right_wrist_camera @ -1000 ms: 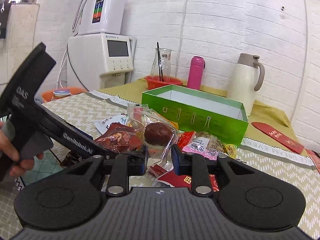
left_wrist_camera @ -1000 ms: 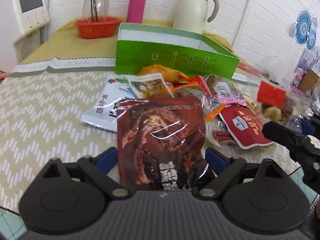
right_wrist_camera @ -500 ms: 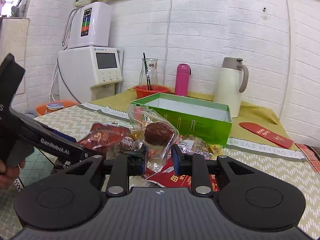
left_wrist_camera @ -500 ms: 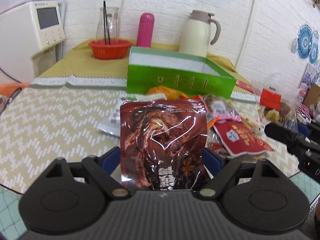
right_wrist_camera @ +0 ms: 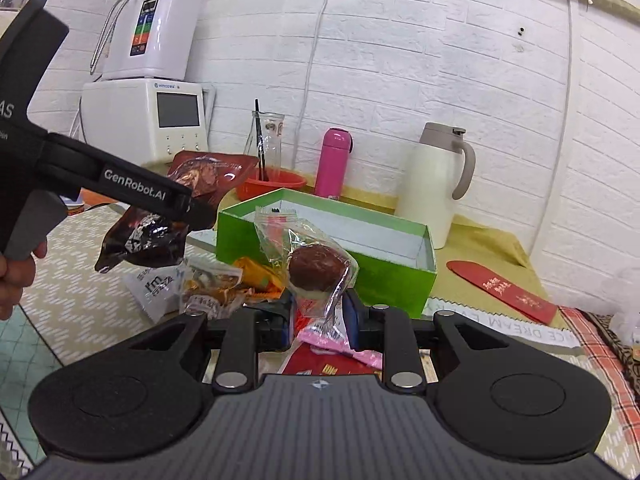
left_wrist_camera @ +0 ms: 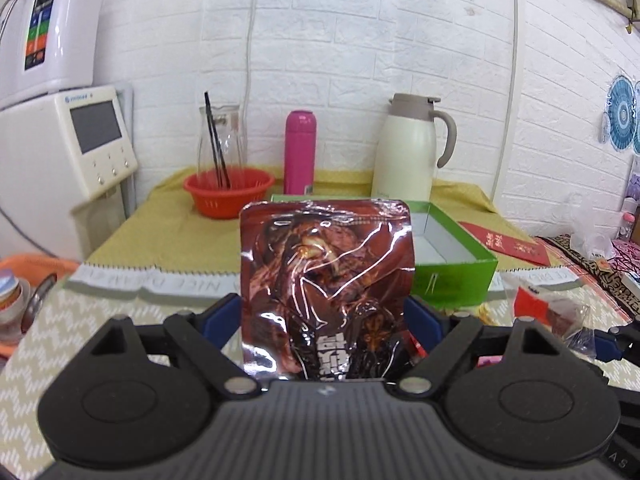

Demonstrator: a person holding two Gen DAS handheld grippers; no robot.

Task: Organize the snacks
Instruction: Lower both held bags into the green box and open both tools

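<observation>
Brown foil pouch [left_wrist_camera: 326, 292] blocked left half of green box [left_wrist_camera: 452, 268] in left wrist view; pouch's bottom edge lost behind gripper body. White lettering low on pouch partly hidden. Loose snack pile [right_wrist_camera: 224, 284] in front of green box half covered by right gripper [right_wrist_camera: 318, 316] and clear-wrapped chocolate cake [right_wrist_camera: 316, 270]. Person's hand [right_wrist_camera: 16, 276], far left of box, cut by frame edge. Small print on packets unreadable.

Bright, even light; fisheye-bent edges, perhaps slight blur.

Table [right_wrist_camera: 80, 280] w/ snacks [right_wrist_camera: 216, 280], green box [right_wrist_camera: 320, 240]
</observation>
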